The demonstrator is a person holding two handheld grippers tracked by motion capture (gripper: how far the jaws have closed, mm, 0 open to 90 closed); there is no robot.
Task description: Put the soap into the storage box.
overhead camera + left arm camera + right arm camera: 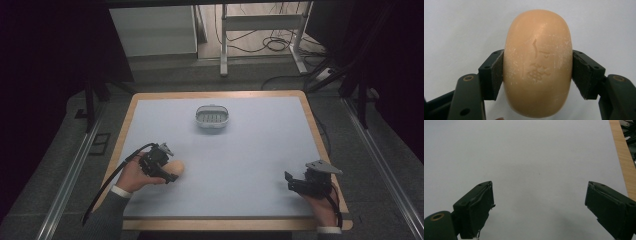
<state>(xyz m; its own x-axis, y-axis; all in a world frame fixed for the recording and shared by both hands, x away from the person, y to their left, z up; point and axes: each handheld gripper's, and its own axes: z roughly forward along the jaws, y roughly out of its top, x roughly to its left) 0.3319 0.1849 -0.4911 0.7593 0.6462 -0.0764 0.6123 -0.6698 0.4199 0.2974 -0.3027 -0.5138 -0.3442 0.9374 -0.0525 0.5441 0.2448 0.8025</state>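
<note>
Left gripper (537, 72), pads clamped on the rounded soap bar (537, 67), may let it squirt free; right gripper (539, 205) gapes empty.

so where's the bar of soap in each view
High view: the soap lies near the table's front left, in the left gripper.
Left gripper view: it sits mid-frame, both pads pressing its sides.
Right gripper view: the soap is not in this picture, just open jaws.
Shared landmark: the pale grey table top.
</note>
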